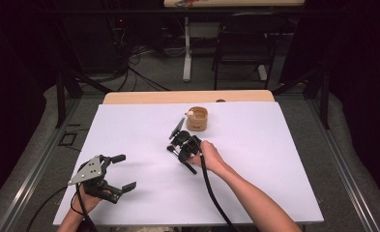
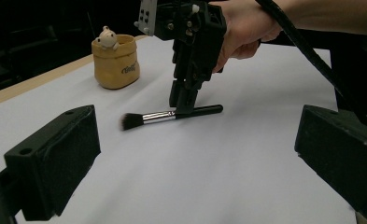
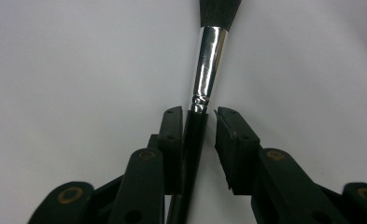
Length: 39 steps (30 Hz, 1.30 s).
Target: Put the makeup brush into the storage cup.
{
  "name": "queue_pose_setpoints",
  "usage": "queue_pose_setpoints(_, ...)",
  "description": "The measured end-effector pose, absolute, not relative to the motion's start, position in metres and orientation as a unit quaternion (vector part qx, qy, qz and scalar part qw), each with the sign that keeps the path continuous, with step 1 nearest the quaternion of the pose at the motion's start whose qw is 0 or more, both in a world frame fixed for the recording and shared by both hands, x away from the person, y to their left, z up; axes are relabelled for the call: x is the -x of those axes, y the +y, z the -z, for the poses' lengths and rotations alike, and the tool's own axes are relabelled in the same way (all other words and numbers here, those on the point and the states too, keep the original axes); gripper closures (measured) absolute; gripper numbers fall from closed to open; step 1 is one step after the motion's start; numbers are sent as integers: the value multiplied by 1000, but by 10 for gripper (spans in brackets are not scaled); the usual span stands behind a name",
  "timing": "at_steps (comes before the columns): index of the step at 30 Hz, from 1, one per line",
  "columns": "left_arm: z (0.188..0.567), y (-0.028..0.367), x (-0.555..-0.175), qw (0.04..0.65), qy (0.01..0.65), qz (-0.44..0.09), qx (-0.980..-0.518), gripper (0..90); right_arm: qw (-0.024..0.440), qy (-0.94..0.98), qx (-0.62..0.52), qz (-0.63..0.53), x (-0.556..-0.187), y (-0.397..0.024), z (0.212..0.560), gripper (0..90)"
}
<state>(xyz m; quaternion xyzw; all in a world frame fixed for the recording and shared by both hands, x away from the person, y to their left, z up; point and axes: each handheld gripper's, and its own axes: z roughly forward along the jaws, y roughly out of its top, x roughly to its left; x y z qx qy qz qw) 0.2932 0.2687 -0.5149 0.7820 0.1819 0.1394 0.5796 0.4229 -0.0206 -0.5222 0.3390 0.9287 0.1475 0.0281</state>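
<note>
The right gripper [image 3: 201, 122] points down at a makeup brush [image 2: 172, 115] lying flat on the white desk [image 1: 274, 159], just near of a small tan pot [image 1: 197, 119]. Its fingers [image 3: 172, 135] are narrow around the black handle; one touches it, the other stands just off. At the near left, the left gripper [image 1: 122, 171] holds its fingers wide, with nothing between them.
</note>
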Motion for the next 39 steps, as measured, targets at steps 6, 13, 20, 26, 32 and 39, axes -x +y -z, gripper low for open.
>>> queue_pose_setpoints(6, 515, 269, -293, 580, 182, -139, -782, 2, 34, 928, -342, -143, -422, -19, 525, 740)
queue_pose_setpoints(13, 515, 269, -293, 580, 181, -139, -782, 3, 40, 928, -342, -139, -422, -18, 527, 754)
queue_pose_setpoints(20, 515, 269, -293, 580, 181, -139, -782, 2, 40, 929, -344, -130, -422, -16, 530, 762)
queue_pose_setpoints(26, 515, 268, -293, 580, 182, -138, -782, 2, 41, 927, -346, -137, -421, -18, 531, 783)
queue_pose_setpoints(32, 515, 268, -293, 579, 182, -139, -783, 2, 39, 928, -339, -150, -421, -22, 532, 789)
queue_pose_setpoints(39, 515, 268, -293, 580, 183, -137, -782, 3, 28, 923, -346, -164, -421, -27, 531, 789)
